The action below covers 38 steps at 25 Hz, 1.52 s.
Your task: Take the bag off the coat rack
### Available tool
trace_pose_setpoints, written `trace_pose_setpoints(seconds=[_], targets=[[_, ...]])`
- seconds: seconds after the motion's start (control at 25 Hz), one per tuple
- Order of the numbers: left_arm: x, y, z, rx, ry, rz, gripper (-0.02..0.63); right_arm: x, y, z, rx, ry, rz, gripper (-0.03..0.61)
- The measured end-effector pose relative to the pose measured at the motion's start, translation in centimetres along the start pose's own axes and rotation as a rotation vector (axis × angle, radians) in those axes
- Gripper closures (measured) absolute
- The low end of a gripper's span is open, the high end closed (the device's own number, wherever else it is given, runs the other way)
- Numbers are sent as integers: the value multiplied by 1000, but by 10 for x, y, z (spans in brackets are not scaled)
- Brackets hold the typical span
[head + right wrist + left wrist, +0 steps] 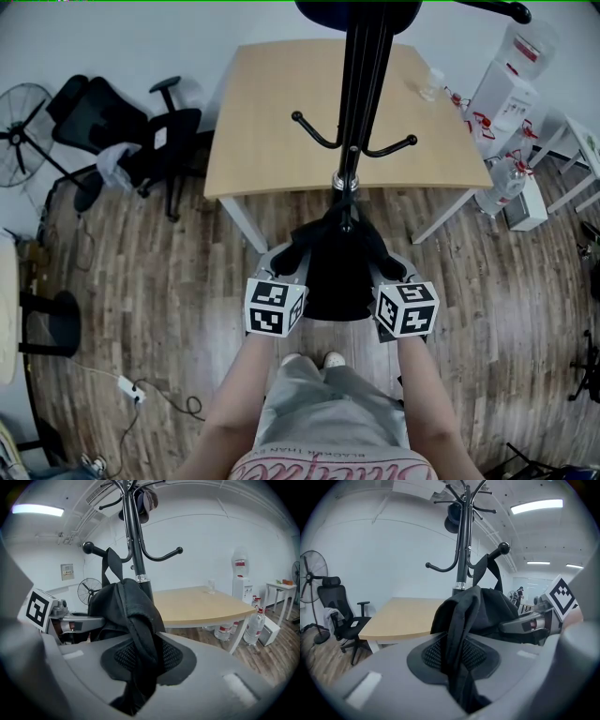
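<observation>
A black bag [337, 272] hangs from a hook of the black coat rack [361, 84] by its loop [493, 571], right in front of me. My left gripper [292, 255] is shut on a fold of the bag's fabric [457, 648] at its left side. My right gripper [384, 262] is shut on the fabric [140, 648] at its right side. In the left gripper view the cloth is pinched between the mesh pads [433, 656]. The right gripper view shows the same grip, with the loop [111, 562] over a knobbed hook [89, 548].
A light wooden table [281, 122] stands just behind the rack. A black office chair [122, 131] and a fan [19, 117] are at the left. Water bottles [502, 183] and a dispenser [506, 84] stand at the right. Cables [141, 394] lie on the wood floor.
</observation>
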<state>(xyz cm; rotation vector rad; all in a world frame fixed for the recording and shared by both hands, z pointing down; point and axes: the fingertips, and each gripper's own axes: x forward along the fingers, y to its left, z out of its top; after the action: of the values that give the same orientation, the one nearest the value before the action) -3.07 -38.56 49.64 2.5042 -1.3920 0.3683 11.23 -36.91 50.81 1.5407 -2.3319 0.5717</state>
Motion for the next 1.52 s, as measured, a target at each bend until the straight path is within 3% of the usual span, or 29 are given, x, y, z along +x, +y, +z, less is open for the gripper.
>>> trace_pose_setpoints(seconds=[0.8, 1.52], targets=[[-53, -8, 14, 29, -35, 24, 540, -37, 37, 9, -23, -63, 47, 505], [-108, 41, 31, 38, -59, 143, 543, -20, 104, 38, -92, -79, 159, 506]])
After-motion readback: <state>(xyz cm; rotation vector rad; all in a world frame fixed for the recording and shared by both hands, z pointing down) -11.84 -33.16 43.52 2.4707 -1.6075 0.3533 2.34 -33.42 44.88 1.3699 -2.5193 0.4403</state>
